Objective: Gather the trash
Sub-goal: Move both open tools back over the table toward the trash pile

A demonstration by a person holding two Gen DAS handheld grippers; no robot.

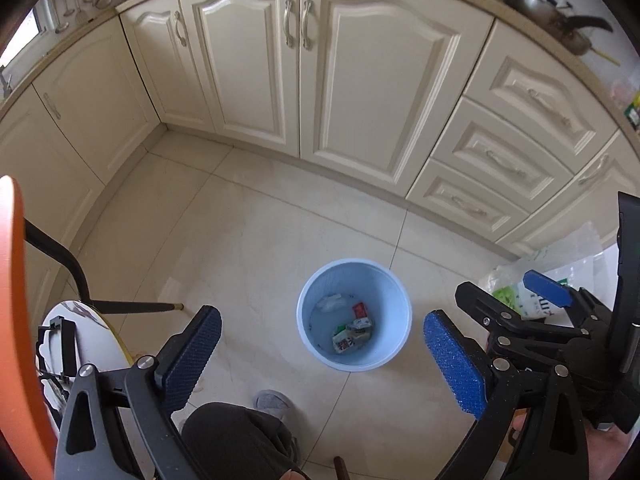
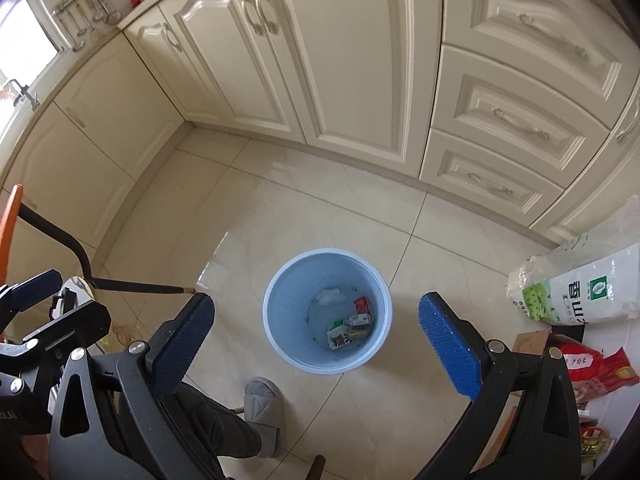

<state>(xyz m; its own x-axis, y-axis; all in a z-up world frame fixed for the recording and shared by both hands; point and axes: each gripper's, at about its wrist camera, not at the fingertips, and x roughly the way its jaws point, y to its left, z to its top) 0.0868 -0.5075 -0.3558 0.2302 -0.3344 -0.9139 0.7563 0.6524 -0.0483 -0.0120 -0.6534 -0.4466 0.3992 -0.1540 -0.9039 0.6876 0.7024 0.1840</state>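
1. Cream kitchen cabinets [image 2: 352,60] wrap the back and left of both views; a drawer stack [image 2: 516,120] sits on the right side.
2. Beige tiled floor [image 2: 280,220] fills the middle, glossy, with thin grout lines.
3. White rice sack [image 2: 580,292] lies on the floor at right, with red bags [image 2: 592,364] just in front of it.
4. Left gripper [image 1: 322,360]: jaws spread wide, nothing between the blue pads, hanging above the bin and angled down at it.
5. Right gripper [image 2: 316,346]: same, jaws fully spread and empty, the bin seen between the fingers.
6. Light blue trash bin [image 2: 327,312] stands upright on the floor, apart from the cabinets and the sack.
7. Black chair leg [image 2: 136,288] with a brass tip reaches toward the bin from the left, not touching it.
8. Person's grey slipper [image 2: 262,404] and dark trouser leg sit near the bin's front edge.
9. Trash [image 2: 348,326] lies at the bin's bottom: crumpled white paper, a small red packet, green-and-white cartons.
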